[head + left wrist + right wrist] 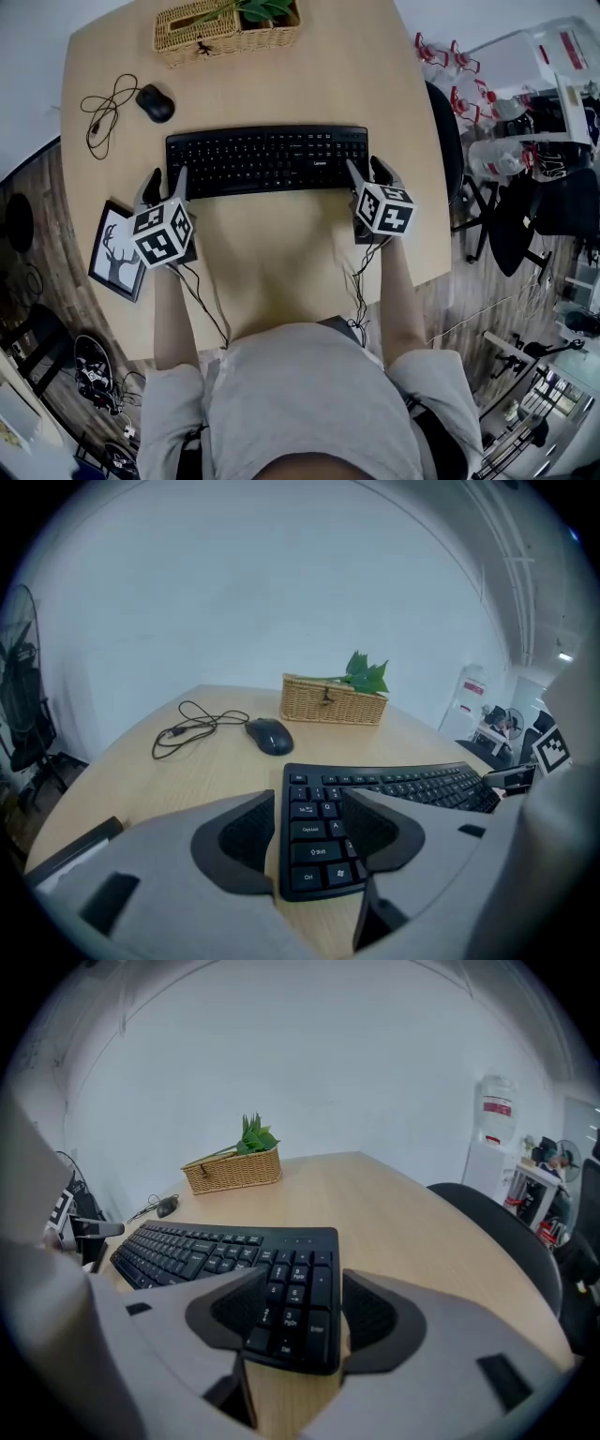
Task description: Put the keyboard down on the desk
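A black keyboard (267,159) lies flat across the middle of the round wooden desk (281,253). My left gripper (166,176) sits at its left end, open, with one jaw outside the edge and the other over the keys. In the left gripper view the left gripper (307,832) frames the keyboard's (403,785) Shift and Ctrl corner. My right gripper (366,165) stands open at the right end the same way. The right gripper view has the right gripper (302,1312) around the number-pad corner of the keyboard (187,1246).
A black mouse (156,102) with a coiled cable (103,114) lies at the back left. A wicker basket with a plant (225,28) stands at the far edge. A framed deer picture (117,251) lies at the desk's left edge. A black chair (448,141) stands to the right.
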{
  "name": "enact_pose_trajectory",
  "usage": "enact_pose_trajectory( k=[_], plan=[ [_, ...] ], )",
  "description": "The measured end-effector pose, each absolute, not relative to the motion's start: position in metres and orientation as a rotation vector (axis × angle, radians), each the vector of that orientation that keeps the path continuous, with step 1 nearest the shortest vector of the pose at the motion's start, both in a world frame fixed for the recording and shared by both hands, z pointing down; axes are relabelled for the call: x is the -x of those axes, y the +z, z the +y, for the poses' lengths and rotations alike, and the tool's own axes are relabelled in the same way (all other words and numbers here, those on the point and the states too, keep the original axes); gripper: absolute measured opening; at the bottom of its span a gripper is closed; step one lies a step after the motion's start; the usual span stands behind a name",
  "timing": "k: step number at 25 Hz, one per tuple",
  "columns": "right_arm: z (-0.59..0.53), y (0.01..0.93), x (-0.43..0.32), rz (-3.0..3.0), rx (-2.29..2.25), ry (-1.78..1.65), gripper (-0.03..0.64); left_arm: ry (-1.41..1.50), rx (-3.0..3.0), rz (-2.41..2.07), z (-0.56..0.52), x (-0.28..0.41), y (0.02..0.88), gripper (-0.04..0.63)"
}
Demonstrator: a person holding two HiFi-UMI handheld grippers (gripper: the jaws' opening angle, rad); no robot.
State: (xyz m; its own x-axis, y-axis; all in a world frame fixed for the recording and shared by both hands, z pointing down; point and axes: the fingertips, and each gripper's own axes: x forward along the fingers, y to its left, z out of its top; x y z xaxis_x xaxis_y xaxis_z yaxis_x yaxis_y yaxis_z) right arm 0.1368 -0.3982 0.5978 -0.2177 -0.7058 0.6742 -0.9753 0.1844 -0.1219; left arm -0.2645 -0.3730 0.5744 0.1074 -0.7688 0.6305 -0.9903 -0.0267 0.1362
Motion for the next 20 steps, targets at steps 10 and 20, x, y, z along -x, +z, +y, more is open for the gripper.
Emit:
enact_pose_trajectory(
  k=[10, 20],
  plan=[
    [-0.375, 0.542, -0.131, -2.118, -1.642, 0.583, 0.015, 0.468, -1.914, -1.826, -0.354, 0.262, 0.521, 0.011],
    [-0.346, 0.484, -0.112, -2.307, -1.593, 0.447, 0.012, 0.363, -2.031, -1.832, -0.322, 0.236, 0.474, 0.009]
  ],
)
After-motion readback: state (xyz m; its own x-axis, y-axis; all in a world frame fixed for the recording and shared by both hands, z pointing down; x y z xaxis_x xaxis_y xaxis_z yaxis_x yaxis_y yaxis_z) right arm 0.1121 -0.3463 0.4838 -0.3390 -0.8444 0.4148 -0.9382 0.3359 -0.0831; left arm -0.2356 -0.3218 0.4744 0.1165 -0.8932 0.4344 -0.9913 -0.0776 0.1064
